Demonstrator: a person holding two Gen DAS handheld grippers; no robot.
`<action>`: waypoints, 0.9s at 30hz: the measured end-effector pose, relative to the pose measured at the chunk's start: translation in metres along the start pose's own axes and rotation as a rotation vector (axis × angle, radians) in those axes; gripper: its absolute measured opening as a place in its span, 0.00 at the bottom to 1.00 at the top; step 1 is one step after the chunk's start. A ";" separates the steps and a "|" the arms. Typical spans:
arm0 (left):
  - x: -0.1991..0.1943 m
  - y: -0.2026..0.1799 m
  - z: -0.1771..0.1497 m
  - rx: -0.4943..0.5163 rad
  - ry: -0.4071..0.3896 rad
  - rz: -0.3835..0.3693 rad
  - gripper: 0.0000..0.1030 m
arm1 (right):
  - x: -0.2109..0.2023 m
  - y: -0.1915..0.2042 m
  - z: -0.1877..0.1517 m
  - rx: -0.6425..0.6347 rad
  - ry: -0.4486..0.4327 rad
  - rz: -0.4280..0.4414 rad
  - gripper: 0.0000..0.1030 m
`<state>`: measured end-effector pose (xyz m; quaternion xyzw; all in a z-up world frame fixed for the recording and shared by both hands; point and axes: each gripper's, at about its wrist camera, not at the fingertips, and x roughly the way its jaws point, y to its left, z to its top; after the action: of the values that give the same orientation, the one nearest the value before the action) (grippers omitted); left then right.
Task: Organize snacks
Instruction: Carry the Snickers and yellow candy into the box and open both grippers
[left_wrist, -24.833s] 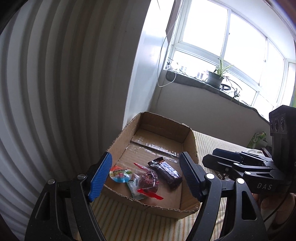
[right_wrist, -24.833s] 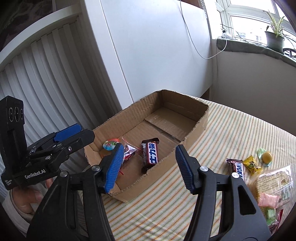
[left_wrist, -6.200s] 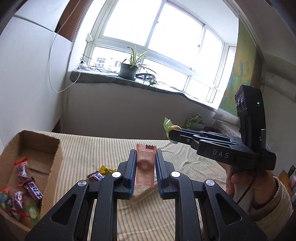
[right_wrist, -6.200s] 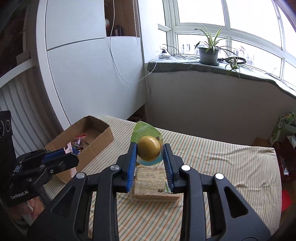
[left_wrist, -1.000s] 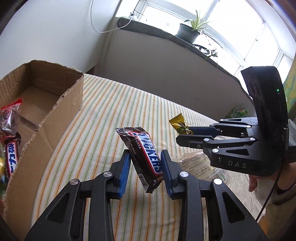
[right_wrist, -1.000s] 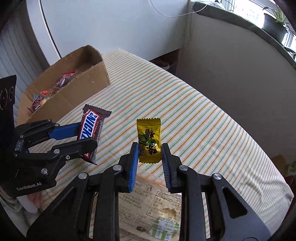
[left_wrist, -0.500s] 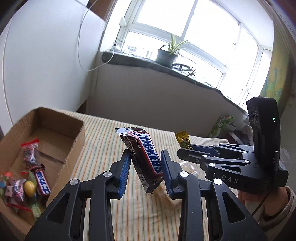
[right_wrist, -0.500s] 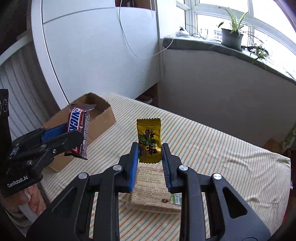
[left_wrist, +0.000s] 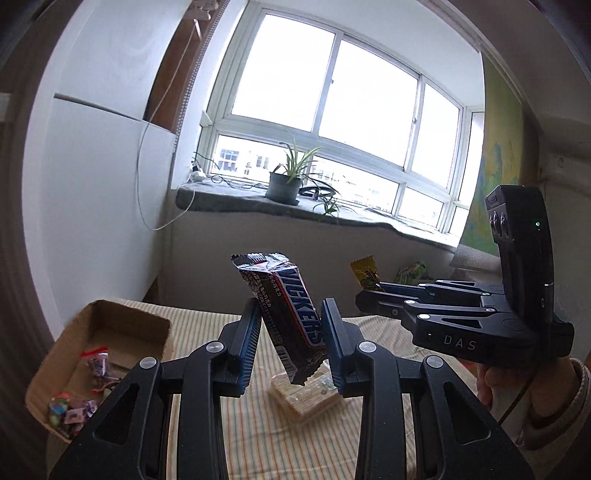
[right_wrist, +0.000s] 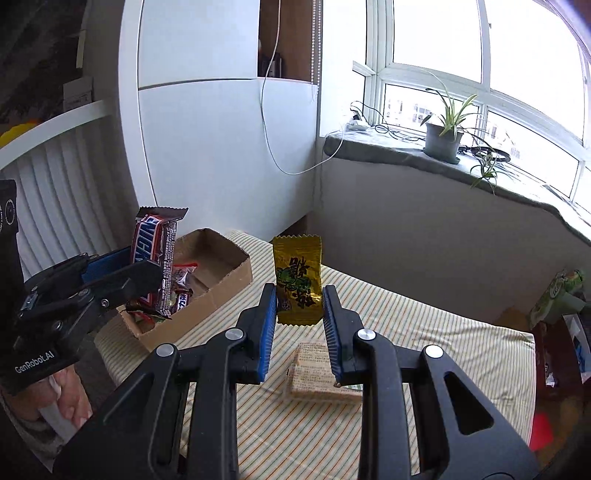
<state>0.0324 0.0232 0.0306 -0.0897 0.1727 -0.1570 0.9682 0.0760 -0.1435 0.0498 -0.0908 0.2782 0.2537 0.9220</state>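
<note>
My left gripper (left_wrist: 290, 332) is shut on a brown Snickers bar (left_wrist: 291, 314), held tilted high above the striped table (left_wrist: 207, 325). It also shows in the right wrist view (right_wrist: 155, 258), over the near end of the box. My right gripper (right_wrist: 299, 317) is shut on a small yellow candy packet (right_wrist: 297, 280), also seen in the left wrist view (left_wrist: 365, 275). The open cardboard box (left_wrist: 147, 325) at the table's left holds several wrapped snacks (left_wrist: 98, 363); it shows in the right wrist view (right_wrist: 221, 288) too.
A clear pack of beige crackers (left_wrist: 306, 398) lies on the table below both grippers, also in the right wrist view (right_wrist: 317, 373). A white cabinet (right_wrist: 221, 147) stands behind the box. A windowsill with a potted plant (right_wrist: 443, 136) runs along the back.
Both grippers have risen higher above the table with their snacks still held. The left one with the Snickers bar has moved closer to the box.
</note>
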 end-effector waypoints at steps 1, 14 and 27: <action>-0.001 0.001 0.000 -0.002 -0.002 0.000 0.31 | 0.002 0.003 -0.001 -0.001 0.004 0.001 0.25; -0.025 0.062 -0.011 -0.069 -0.001 0.062 0.31 | 0.071 0.074 0.006 -0.045 0.070 0.116 0.25; -0.053 0.174 -0.024 -0.164 0.005 0.261 0.31 | 0.146 0.157 0.018 -0.113 0.108 0.253 0.25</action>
<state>0.0239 0.2005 -0.0145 -0.1448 0.1974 -0.0152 0.9695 0.1074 0.0565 -0.0210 -0.1205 0.3220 0.3777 0.8597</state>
